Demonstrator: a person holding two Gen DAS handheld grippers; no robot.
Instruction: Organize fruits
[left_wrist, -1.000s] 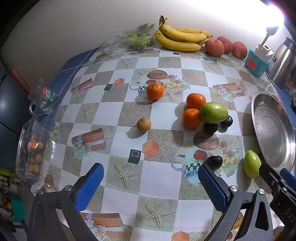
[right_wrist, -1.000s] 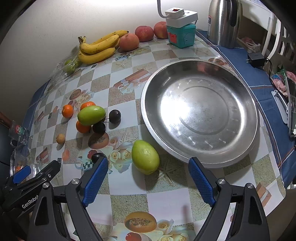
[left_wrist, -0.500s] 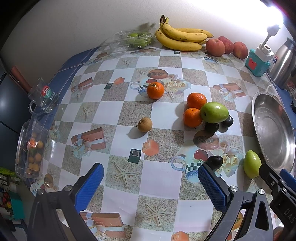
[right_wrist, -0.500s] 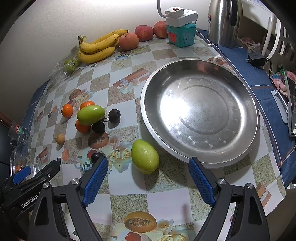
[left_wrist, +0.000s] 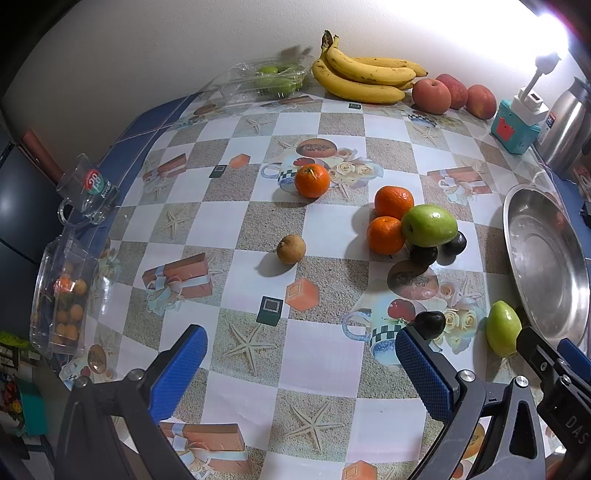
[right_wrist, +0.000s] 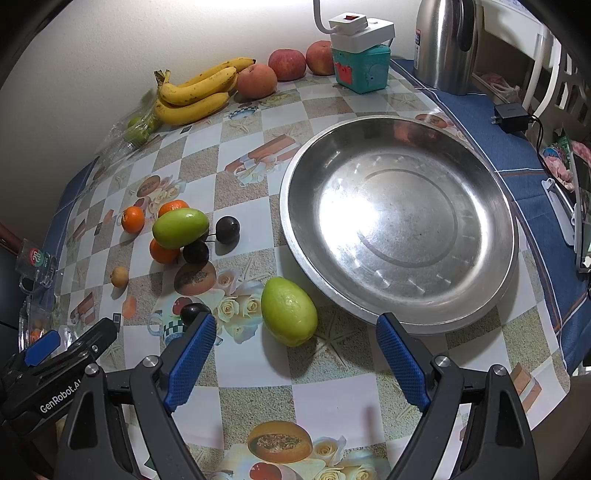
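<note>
Nothing has changed over the last second: both units hold position and no fruit has shifted. This reads as a pause before the first pick, so the task has not visibly begun.

Left hand-held gripper (left_wrist: 299, 350): released, jaws wide apart, nothing between them. It hangs above the surface (left_wrist: 314, 358), tilted steeply down. Far to its left lies a clear box (left_wrist: 61, 295) of small fruit. Ahead of it sits a brown fruit (left_wrist: 291, 249), and further ahead a lone orange (left_wrist: 311, 180). Ahead and to its right, two oranges (left_wrist: 386, 234), a green fruit (left_wrist: 429, 225) and dark plums (left_wrist: 423, 254) form a touching cluster. One plum (left_wrist: 429, 324) sits just beyond its right finger. Bananas (left_wrist: 365, 79) and apples (left_wrist: 431, 96) lie along the far wall.

Right hand-held gripper (right_wrist: 295, 354): released, jaws wide apart, nothing held. A second green fruit (right_wrist: 289, 311) lies just ahead, between the lines of its two fingers, not touched. The steel bowl (right_wrist: 476, 295) stands ahead and to its right, near that fruit, and holds nothing.

Judgement: the bowl is the probable collecting place. The second green fruit is the nearest candidate, as the right unit needs only to descend and close. It is smooth and oval, so it may roll if only one pad contacts it.
</note>
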